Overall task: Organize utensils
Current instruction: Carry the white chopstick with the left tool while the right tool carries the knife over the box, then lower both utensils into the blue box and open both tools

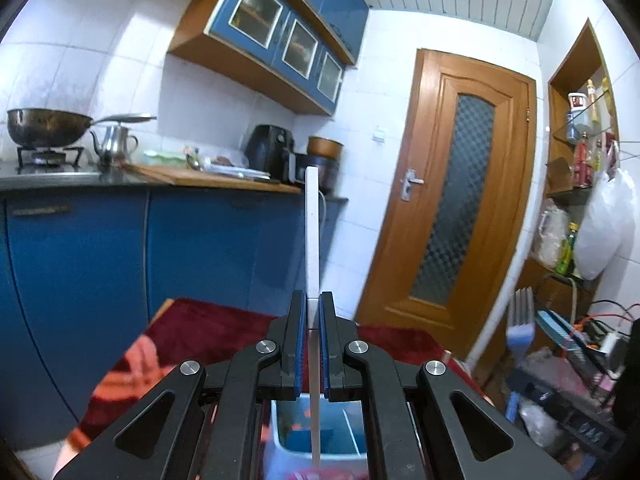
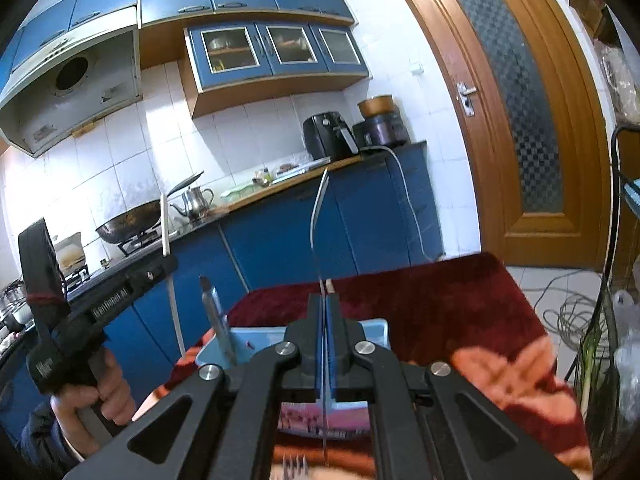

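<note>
My left gripper (image 1: 313,300) is shut on a flat white utensil (image 1: 312,232) that stands upright between its blue pads, above a light blue holder box (image 1: 356,428). It also shows in the right wrist view (image 2: 165,224), held by the left gripper (image 2: 160,270). My right gripper (image 2: 323,300) is shut on a thin metal utensil (image 2: 318,208), seen edge-on and curving upward. A metal-handled utensil (image 2: 218,312) stands tilted in the light blue holder (image 2: 376,330). A blue-handled fork (image 1: 520,320) rises at the right of the left wrist view.
The holder sits on a dark red cloth (image 2: 440,300) with orange flowers covering a table. Blue cabinets and a counter (image 2: 280,184) with wok, kettle and air fryer stand behind. A wooden door (image 2: 520,120) is at right, cables (image 2: 572,312) lie on the floor.
</note>
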Motion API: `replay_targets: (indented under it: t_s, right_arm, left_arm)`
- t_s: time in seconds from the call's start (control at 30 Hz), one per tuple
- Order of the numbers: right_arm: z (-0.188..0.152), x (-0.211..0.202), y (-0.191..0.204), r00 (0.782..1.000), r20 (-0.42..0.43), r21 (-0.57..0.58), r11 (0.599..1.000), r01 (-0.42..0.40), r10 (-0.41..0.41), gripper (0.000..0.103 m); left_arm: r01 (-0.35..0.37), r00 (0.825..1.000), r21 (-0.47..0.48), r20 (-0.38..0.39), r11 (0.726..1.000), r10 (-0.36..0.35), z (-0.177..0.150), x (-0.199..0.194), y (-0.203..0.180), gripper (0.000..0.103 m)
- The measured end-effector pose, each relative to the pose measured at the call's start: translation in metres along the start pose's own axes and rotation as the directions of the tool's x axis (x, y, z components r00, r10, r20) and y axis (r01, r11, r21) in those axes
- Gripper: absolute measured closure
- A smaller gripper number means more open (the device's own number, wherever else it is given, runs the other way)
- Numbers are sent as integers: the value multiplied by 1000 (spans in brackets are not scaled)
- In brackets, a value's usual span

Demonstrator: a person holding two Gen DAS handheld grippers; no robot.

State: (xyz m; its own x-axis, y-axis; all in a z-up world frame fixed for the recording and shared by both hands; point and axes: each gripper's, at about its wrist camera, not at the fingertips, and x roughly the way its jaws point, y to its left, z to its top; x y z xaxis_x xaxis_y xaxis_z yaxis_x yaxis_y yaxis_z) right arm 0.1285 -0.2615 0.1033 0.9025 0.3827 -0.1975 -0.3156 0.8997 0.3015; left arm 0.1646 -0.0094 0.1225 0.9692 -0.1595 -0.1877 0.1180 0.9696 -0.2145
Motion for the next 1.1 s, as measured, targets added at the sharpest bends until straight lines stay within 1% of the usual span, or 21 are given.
replay_targets:
  t_s: [0.2, 0.27, 0.43, 0.6, 0.67, 0.87, 1.03, 1.1]
  right_arm:
    - [3, 19, 0, 997, 66, -34, 999, 35, -33, 99]
    - [4, 26, -1, 996, 77, -36, 999, 40, -37, 99]
    - [-1, 42, -2, 994, 89, -65, 996, 64, -58, 99]
    - [-11, 53, -3, 994, 70, -94, 992, 86, -79, 99]
    - [-14, 55, -5, 995, 58, -98, 991, 87, -81, 99]
    - [-22, 60, -4, 996, 17, -111, 990, 85, -84, 98]
    - [-25, 61, -10, 997, -10, -84, 994, 72, -73, 96]
    - [-26, 61, -11, 998, -13, -76, 995, 67, -68, 91]
  left_arm:
    - [-58, 997, 36, 57, 998, 56, -14, 16, -1, 97]
    - [-71, 995, 47, 70, 996, 67, -19, 18, -2, 97]
    - [-75, 995, 50, 72, 996, 71, -32, 24, -1, 97]
    - [-82, 995, 47, 68, 996, 79, -43, 29, 0, 97]
    - [-87, 994, 66, 72, 994, 82, -45, 28, -3, 97]
    - [-76, 996, 70, 54, 995, 72, -49, 30, -5, 97]
    - [-67, 997, 62, 36, 996, 64, -49, 31, -4, 97]
    - [-63, 998, 62, 30, 996, 62, -50, 31, -4, 93]
